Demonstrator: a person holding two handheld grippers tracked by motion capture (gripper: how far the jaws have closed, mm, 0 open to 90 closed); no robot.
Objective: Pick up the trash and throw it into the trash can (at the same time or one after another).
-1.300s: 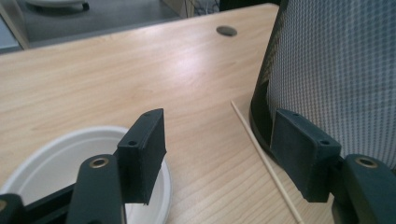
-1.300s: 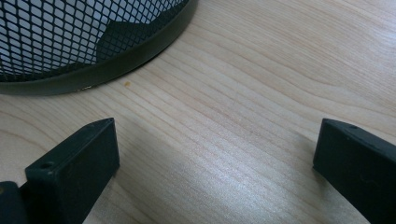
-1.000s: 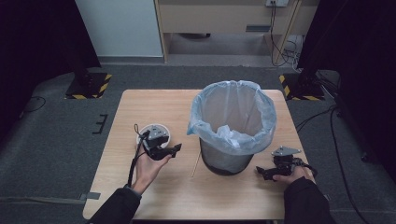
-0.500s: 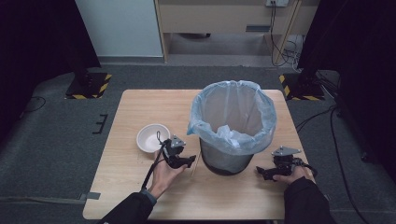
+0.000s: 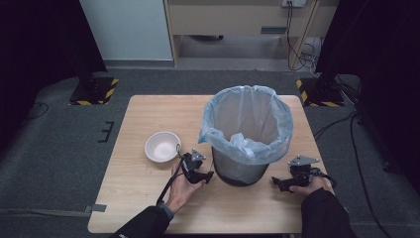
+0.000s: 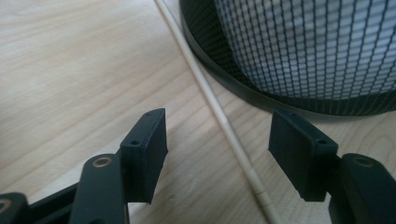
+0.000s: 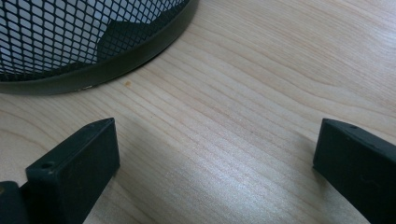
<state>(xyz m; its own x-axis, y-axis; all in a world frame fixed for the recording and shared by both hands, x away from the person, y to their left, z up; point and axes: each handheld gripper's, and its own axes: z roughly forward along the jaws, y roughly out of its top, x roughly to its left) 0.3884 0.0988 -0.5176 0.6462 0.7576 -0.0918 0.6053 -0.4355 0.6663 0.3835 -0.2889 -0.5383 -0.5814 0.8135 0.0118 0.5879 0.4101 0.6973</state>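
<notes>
Here the wooden stick [image 6: 219, 116] lies flat on the pale wood table [image 5: 148, 191], its long axis grazing the foot of the mesh bin [image 5: 245, 171] with its blue bag. It passes between the left gripper [image 6: 217, 140] jaws, which have just been closing, untouched. The right gripper [image 7: 215, 154] is spread, empty. A white bowl [image 5: 162, 147] sits empty nearby; grey carpet surrounds.

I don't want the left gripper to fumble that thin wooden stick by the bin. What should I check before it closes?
1. Wooden stick lies between the open jaws of the left gripper: ok.
2. Pads clear of the stick, no grip yet: ok.
3. Stick centred: not ok, nearer one pad.
4. Mesh bin clear of the jaws: ok, though close.
5. Right gripper open, apart on the table: ok.
6. White bowl out of the way: ok.
</notes>
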